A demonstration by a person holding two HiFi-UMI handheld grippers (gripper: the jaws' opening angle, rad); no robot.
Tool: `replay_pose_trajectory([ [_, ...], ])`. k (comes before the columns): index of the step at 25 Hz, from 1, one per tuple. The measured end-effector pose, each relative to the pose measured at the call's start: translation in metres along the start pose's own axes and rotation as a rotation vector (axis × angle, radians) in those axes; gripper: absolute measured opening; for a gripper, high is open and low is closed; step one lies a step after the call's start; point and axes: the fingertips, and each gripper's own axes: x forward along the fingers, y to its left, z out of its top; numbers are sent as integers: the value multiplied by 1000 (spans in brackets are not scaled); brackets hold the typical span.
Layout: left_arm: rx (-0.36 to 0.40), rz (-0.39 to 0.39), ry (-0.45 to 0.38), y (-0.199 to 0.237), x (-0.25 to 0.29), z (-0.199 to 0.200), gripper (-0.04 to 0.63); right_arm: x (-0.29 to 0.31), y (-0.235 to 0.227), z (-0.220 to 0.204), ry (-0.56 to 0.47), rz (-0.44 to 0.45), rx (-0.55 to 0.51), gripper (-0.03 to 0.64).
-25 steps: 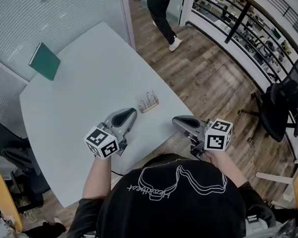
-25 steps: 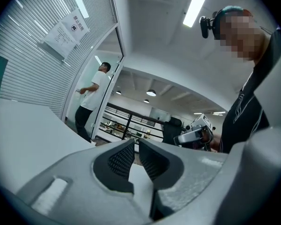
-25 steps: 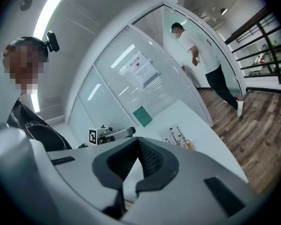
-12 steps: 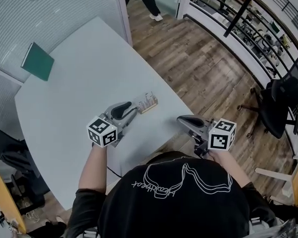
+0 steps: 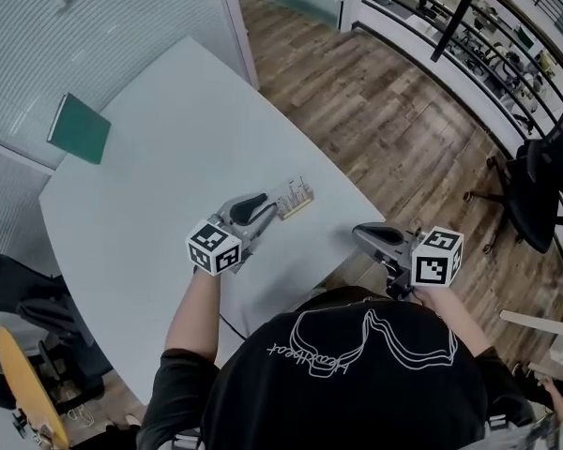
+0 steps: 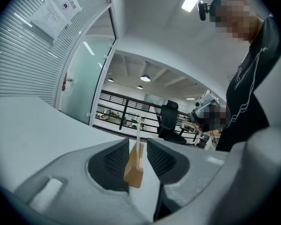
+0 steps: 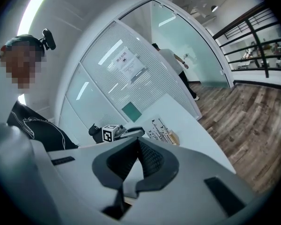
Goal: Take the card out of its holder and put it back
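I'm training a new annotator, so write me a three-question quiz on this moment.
1. True or false: the green notebook touches the card holder.
2. Between the left gripper's jaws stands: A the card holder, B the notebook, C nothing.
3. Which gripper is nearer the card holder?
Key: 1 false, they lie far apart. 2 A; the jaws have just been opening and don't press it. 3 the left gripper.
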Motion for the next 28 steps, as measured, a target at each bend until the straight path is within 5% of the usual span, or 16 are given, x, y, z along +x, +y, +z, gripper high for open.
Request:
replay_pose_trajectory([
  [14, -7, -60, 14, 3, 21, -12, 53, -13, -17, -18, -15, -47, 67, 9],
  [28, 73, -59, 22, -3, 22, -11, 25, -27, -30, -28, -19, -83, 120, 9],
])
